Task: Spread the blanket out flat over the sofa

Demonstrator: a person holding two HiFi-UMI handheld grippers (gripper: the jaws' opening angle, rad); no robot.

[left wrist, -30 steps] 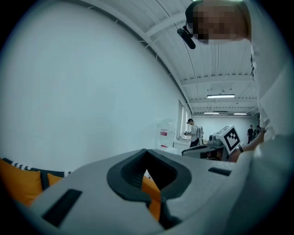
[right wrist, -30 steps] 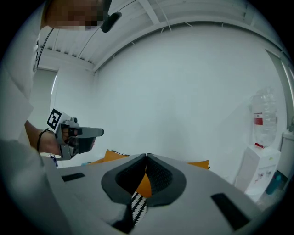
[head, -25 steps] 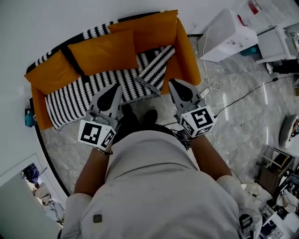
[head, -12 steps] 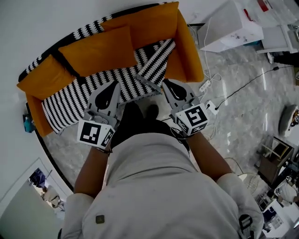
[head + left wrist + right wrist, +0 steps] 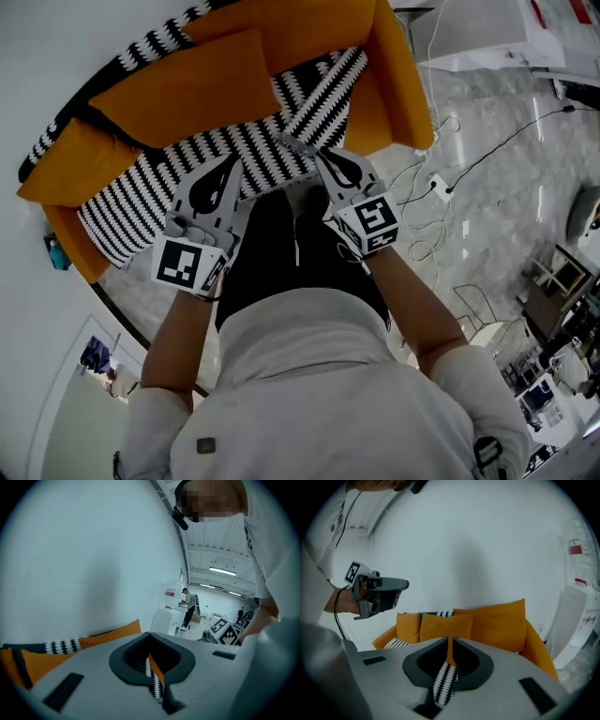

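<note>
Fingers point(image 5: 423, 660) on my left gripper point(image 5: 231, 165) and right gripper point(image 5: 321, 156) are pinched shut on the blanket point(image 5: 178, 183), which covers the sofa point(image 5: 401, 89) seat. I judge I'm mid-spread: the fold point(image 5: 323, 94) near the sofa's right arm wants drawing flat. My body hides the blanket's front edge.

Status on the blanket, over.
Left gripper, right gripper both shut on blanket. Blanket covers sofa seat, right end folded over, not flat. Cushions sit on it at back.
</note>
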